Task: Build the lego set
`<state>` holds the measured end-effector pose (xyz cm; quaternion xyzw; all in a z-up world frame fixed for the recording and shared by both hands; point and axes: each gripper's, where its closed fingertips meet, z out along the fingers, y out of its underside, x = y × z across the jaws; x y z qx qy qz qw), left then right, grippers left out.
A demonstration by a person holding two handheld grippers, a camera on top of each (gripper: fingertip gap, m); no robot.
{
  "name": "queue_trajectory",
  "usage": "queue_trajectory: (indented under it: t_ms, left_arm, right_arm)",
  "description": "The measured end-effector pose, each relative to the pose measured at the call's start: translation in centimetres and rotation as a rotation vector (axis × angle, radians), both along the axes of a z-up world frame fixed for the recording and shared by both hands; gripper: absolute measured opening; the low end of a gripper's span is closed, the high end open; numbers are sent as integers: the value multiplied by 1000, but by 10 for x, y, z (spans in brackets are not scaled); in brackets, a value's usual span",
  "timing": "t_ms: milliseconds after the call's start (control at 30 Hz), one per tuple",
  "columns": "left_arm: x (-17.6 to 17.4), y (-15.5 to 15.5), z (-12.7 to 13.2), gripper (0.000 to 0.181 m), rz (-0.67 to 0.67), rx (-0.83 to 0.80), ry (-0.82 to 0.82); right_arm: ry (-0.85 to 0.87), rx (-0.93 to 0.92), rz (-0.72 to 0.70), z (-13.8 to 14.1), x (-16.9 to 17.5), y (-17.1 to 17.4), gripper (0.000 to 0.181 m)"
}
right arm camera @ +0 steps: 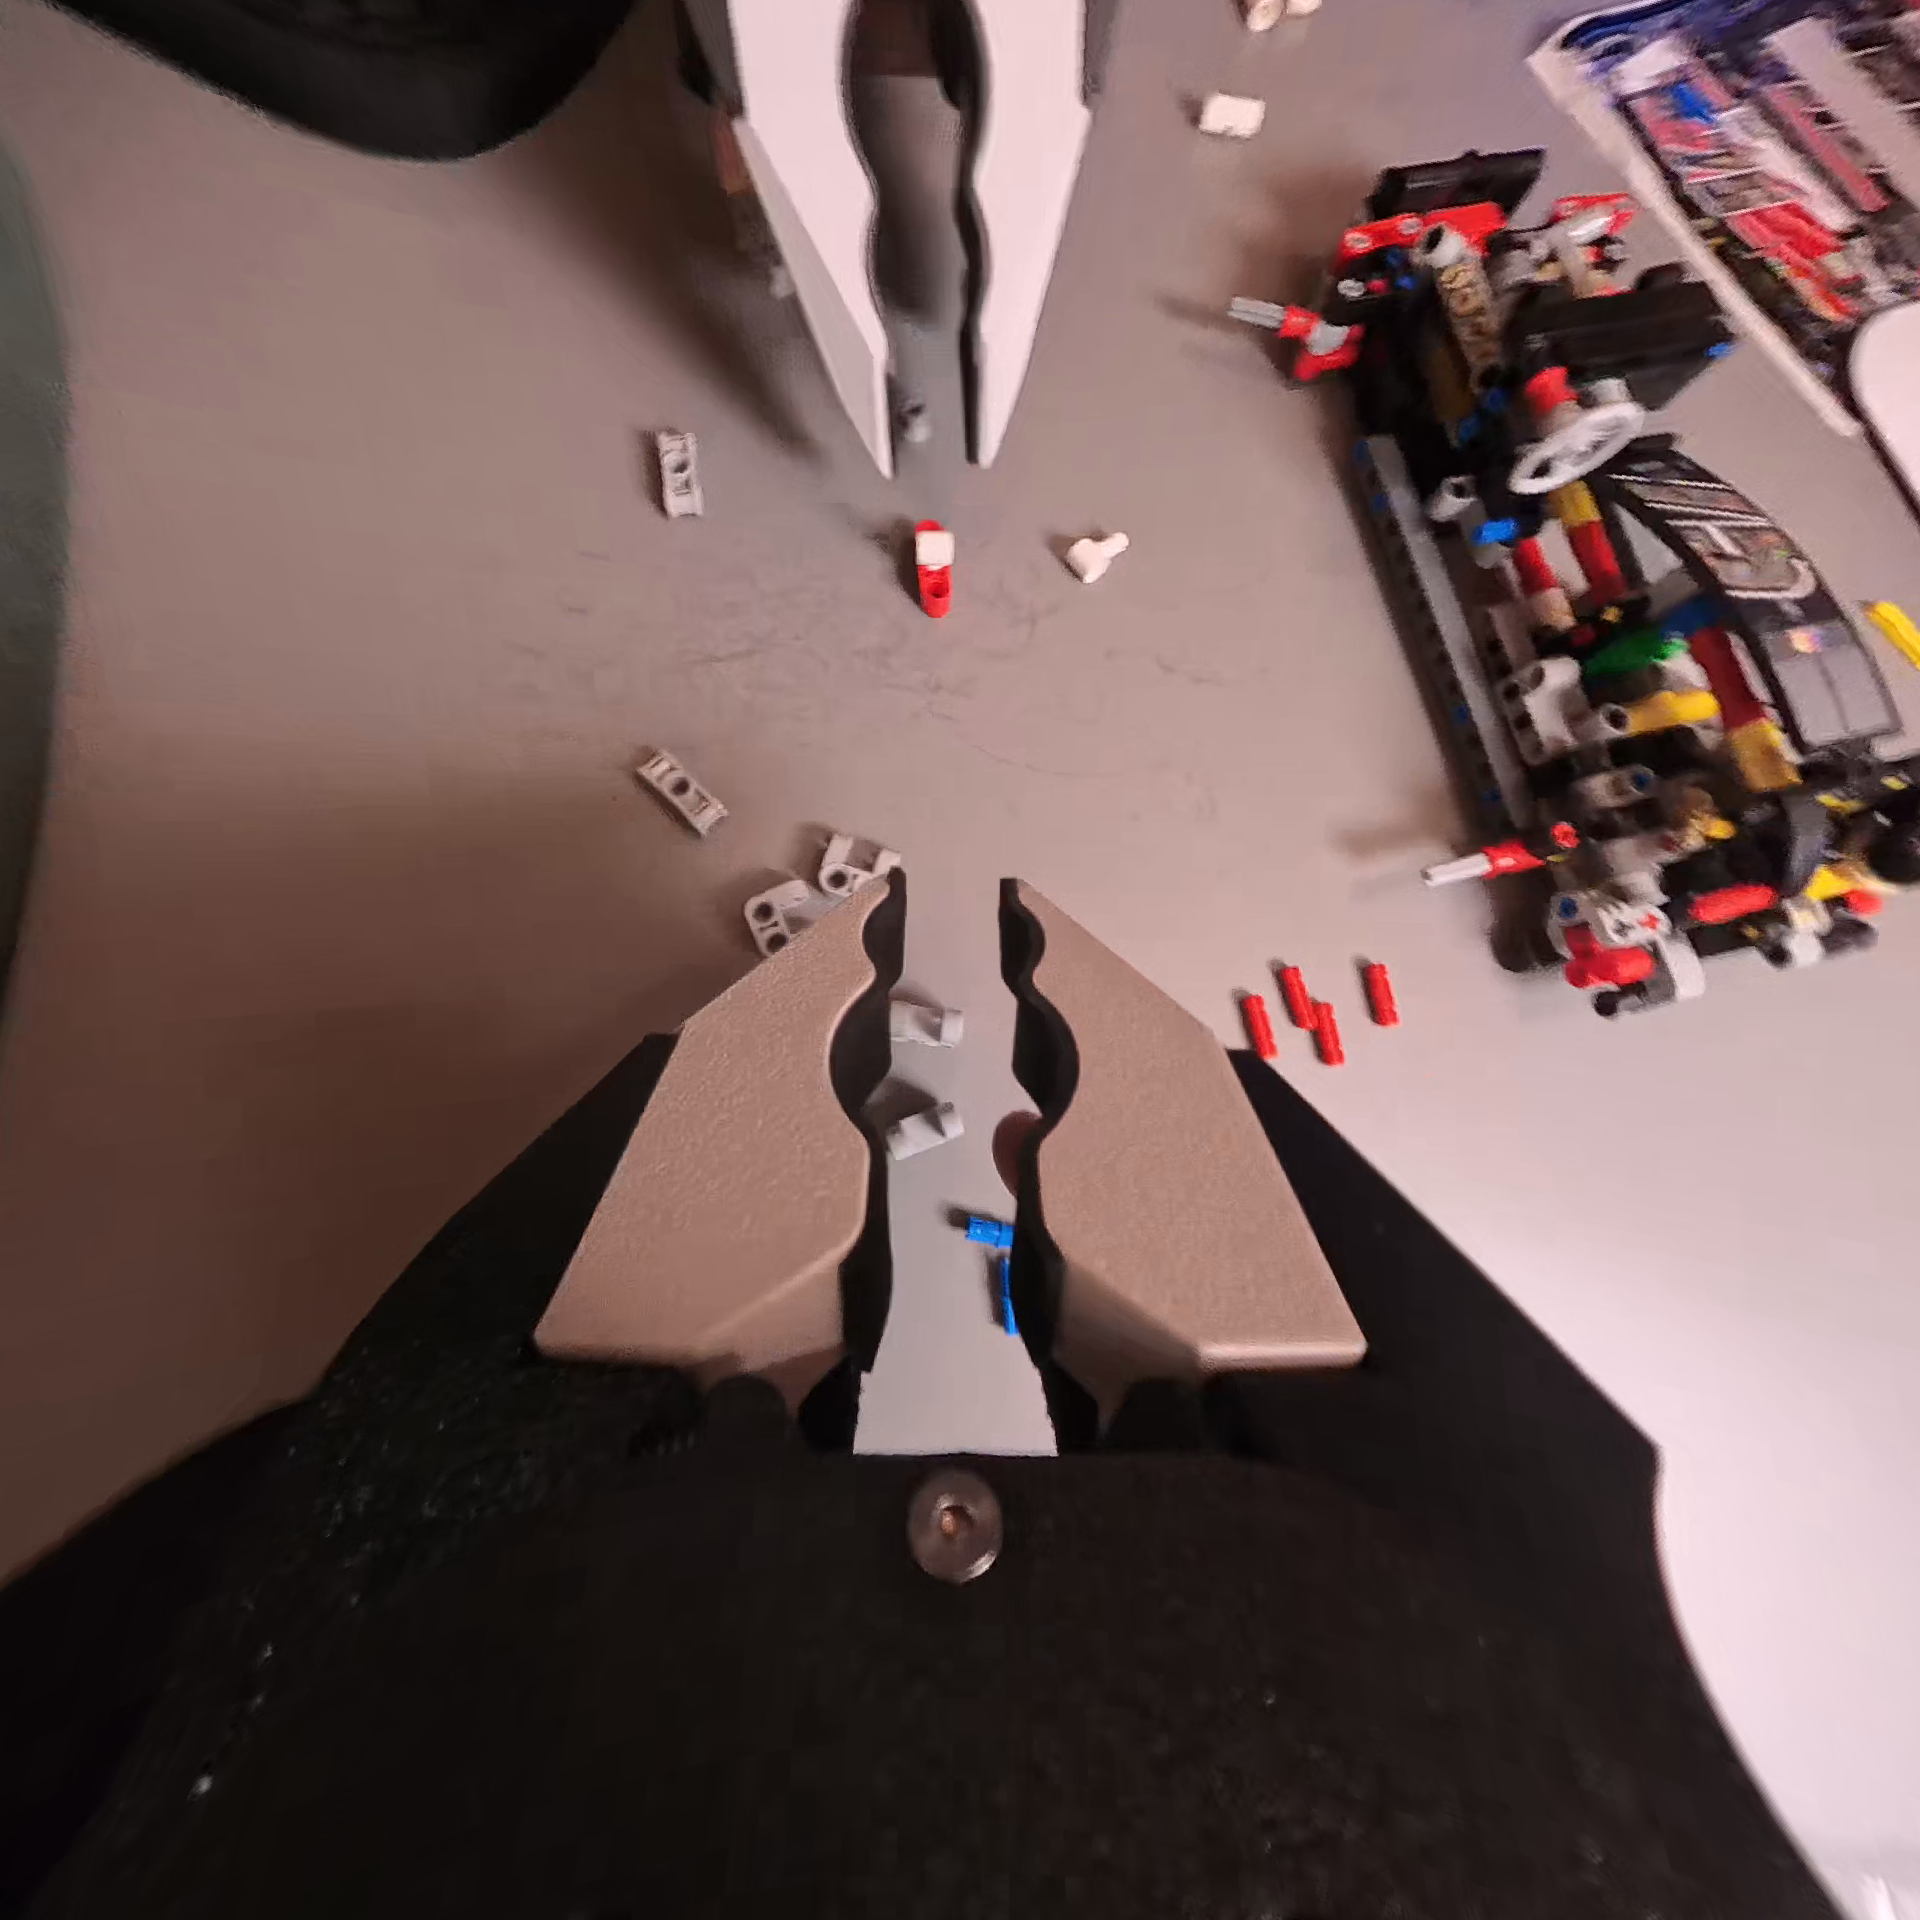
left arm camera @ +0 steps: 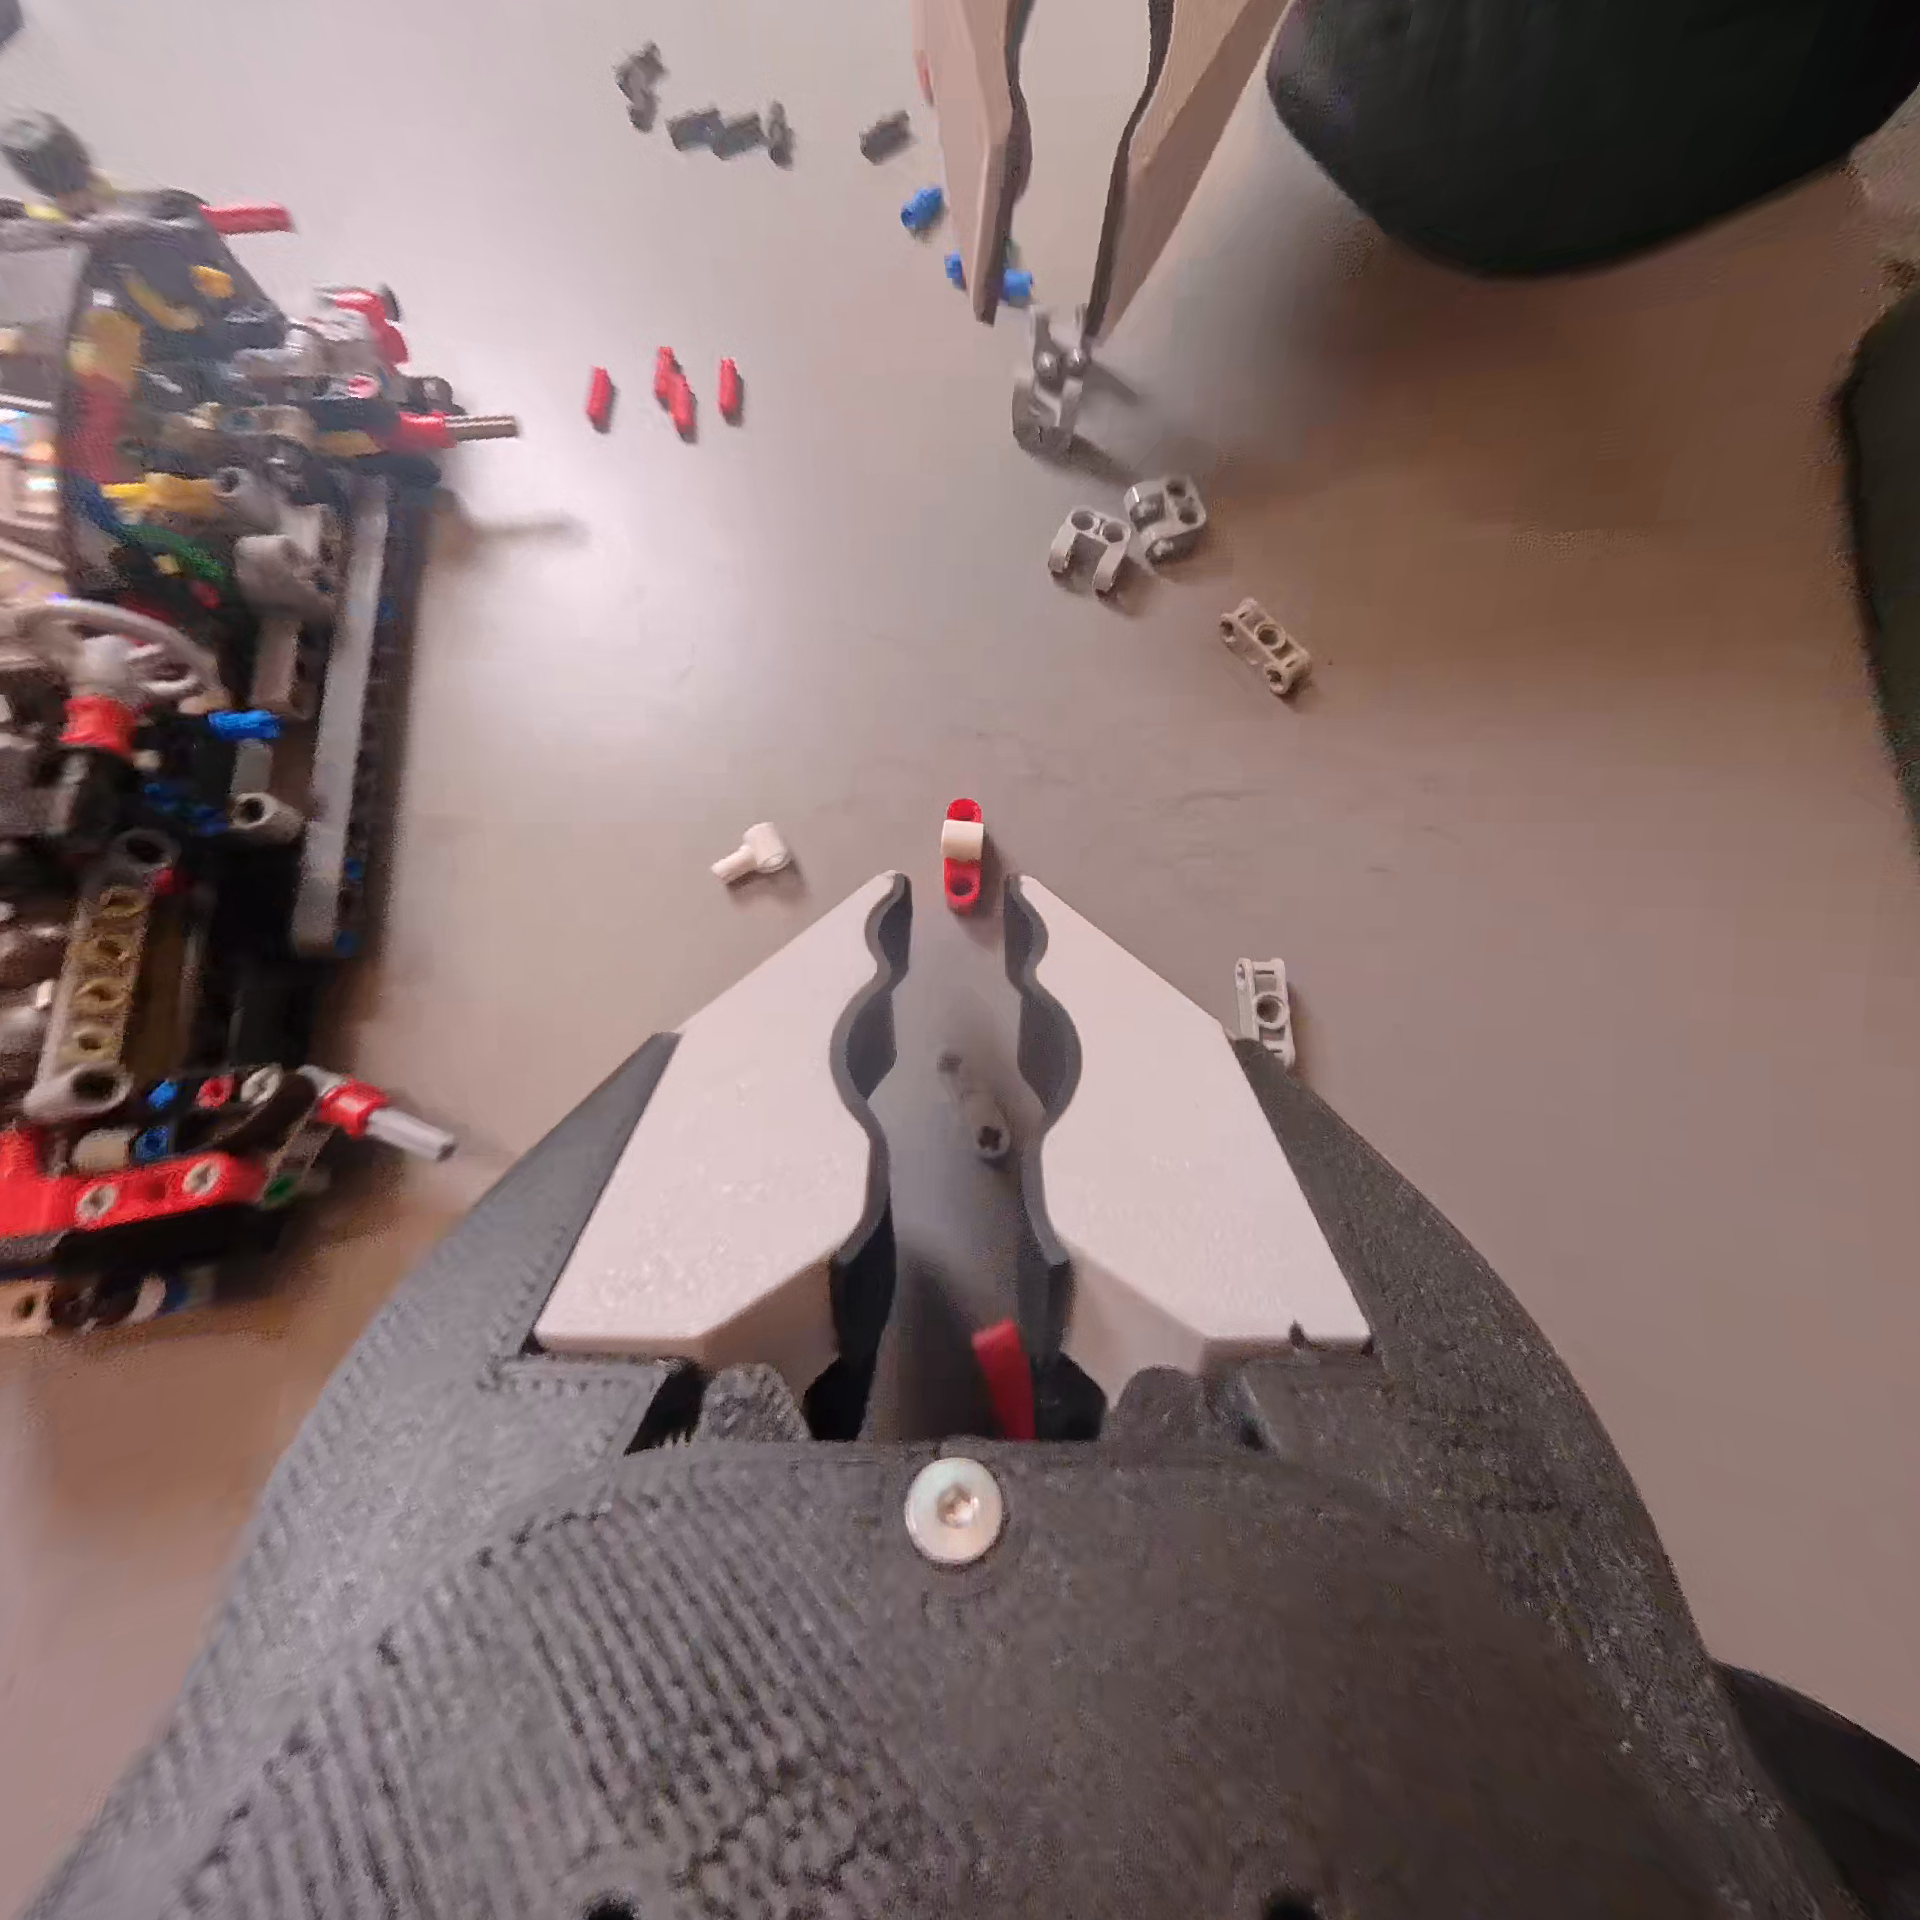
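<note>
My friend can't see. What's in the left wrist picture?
The open left claw points at a small red-and-white Lego piece on the grey table. A half-built Lego car sits left; loose red pins lie beyond.

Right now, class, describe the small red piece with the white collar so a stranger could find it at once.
Start at the half-built model on the table. The red piece lies on bare tabletop just ahead of the left gripper. Alone among nearby pieces, it is red with a white sleeve.

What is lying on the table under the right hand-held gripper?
Between the right hand-held gripper's open fingers, two grey connectors and two blue pins show on the table. Anything beneath the fingers themselves or the black body is covered.
</note>
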<state>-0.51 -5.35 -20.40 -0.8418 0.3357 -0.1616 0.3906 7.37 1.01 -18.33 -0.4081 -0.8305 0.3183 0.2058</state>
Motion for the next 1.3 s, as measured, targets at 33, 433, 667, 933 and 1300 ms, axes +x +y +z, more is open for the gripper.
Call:
queue_trajectory:
  t_ms: [33,433,667,933,1300]
  left_arm:
    - [-7,-2,8,18,29,20,-17]
    - [-50,-84,19,18,271,41,-80]
    - [-39,-89,-12,13,254,-52,64]
    - [-32,-73,-14,0,190,-37,102]
    - [-12,-51,-21,0,17,-75,143]
  right_arm:
    - [42,-3,-35,3,-2,5,16]
    - [590,-144,-398,71,-13,71,19]
    - [638,-157,-494,71,-12,93,16]
    - [608,-124,-477,60,-16,87,14]
    - [583,-55,-470,49,-18,85,12]
